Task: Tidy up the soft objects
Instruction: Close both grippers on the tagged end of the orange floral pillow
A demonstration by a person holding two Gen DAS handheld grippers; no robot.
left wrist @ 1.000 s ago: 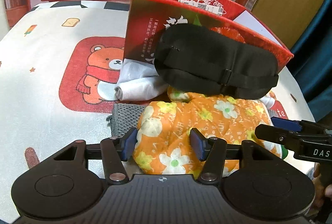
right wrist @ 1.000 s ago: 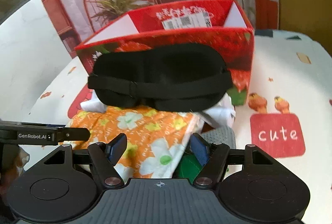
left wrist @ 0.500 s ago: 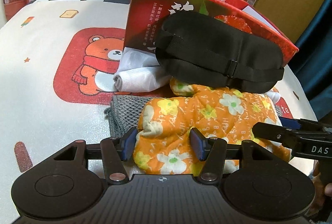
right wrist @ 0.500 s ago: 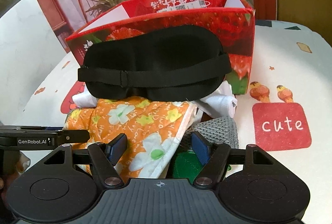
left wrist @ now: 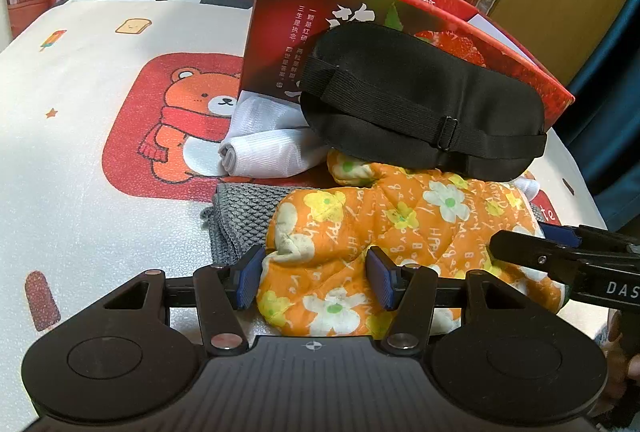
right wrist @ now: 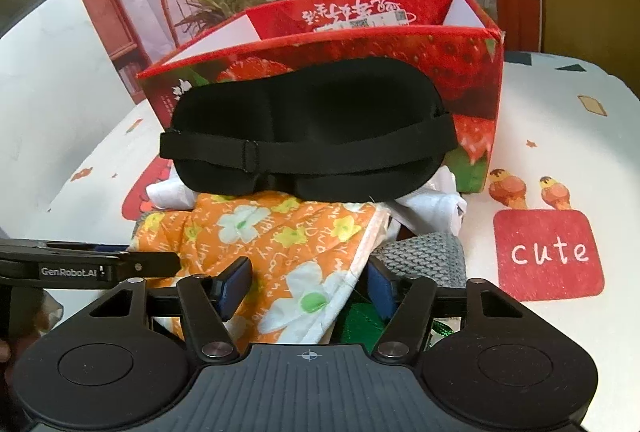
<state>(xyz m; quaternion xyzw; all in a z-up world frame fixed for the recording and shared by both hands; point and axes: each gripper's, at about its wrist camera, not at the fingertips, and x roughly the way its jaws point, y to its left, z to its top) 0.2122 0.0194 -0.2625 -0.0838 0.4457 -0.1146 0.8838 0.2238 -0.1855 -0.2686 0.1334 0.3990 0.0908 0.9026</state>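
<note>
Mitt (left wrist: 404, 232), orange quilted cloth with white and yellow flowers, lies on a grey towel (left wrist: 240, 208), a black eye mask (left wrist: 420, 104) at its 12 o'clock. Left gripper (left wrist: 314, 272) clamps its near edge; right gripper (right wrist: 306, 282), jaws just narrowing, straddles its hem, grip unclear.

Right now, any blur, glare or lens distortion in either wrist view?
Left wrist view: sharp, strong fisheye bend at the edges, dark vignette corners, no glare on the mask. Right wrist view: equally sharp, same curving, box evenly lit, soft shadow under the mitt.
</note>
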